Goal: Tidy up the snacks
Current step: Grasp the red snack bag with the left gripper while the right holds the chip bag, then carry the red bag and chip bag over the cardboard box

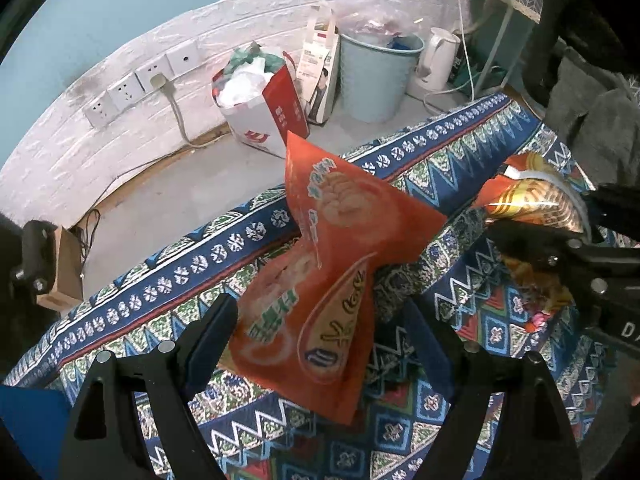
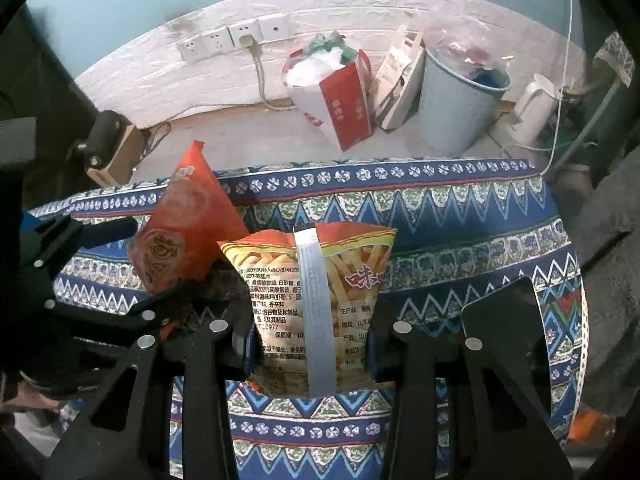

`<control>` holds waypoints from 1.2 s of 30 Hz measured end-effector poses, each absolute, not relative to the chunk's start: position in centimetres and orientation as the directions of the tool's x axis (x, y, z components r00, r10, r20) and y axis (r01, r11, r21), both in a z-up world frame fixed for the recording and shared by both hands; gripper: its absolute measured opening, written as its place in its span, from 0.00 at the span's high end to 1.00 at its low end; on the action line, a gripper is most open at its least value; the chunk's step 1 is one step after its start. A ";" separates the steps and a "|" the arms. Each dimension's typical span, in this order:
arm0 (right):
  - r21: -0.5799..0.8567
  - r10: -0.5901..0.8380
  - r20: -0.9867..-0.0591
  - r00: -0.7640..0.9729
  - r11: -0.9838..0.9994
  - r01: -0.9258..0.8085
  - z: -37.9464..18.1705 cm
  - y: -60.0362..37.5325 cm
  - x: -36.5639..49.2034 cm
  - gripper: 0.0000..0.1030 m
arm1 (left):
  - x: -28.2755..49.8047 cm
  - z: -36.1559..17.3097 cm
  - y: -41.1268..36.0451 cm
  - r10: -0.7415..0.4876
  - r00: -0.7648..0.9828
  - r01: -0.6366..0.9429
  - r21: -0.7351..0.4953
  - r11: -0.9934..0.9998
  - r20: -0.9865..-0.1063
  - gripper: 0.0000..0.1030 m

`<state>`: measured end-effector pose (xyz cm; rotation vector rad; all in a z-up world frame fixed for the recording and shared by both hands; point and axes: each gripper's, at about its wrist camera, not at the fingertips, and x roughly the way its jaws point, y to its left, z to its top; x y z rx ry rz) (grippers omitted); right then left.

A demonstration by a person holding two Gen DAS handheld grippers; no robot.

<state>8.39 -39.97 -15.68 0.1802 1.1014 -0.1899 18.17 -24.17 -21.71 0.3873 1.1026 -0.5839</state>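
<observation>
Now: two snack bags above a patterned table

Both hand-held grippers point steeply down over a table draped in a blue, green and red zigzag-patterned cloth (image 2: 460, 216). The right gripper (image 2: 310, 344) is clamped on a yellow and orange crinkled bag of fry-shaped snacks (image 2: 352, 272), its blue pads pressing the bag's two sides, with the silver back seam facing the camera. The left gripper (image 1: 320, 332) stands wide apart; an orange-red glossy snack bag (image 1: 332, 248) sits tilted between its fingers, and neither pad visibly presses it. The two bags are close together, the orange-red one to the left of the yellow one. Beyond the table, a pale blue plastic bin (image 2: 456, 108) stands on the floor by a white brick-textured wall.
</observation>
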 end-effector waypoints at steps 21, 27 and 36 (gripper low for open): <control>0.059 -0.064 -0.881 0.469 0.969 0.241 -14.0 -38.8 7.8 0.62 | 15.1 -19.1 -21.7 -0.270 0.409 0.576 0.017 0.817 -0.871 0.80; 0.052 -0.063 -0.863 0.500 0.976 0.212 -12.2 -37.3 7.3 0.62 | 13.3 -16.9 -19.4 -0.277 0.432 0.551 0.008 0.835 -0.858 0.81; 0.038 -0.050 -0.834 0.549 0.988 0.148 -9.7 -33.7 6.4 0.62 | 10.5 -13.2 -15.1 -0.277 0.506 0.500 0.017 0.866 -0.817 0.81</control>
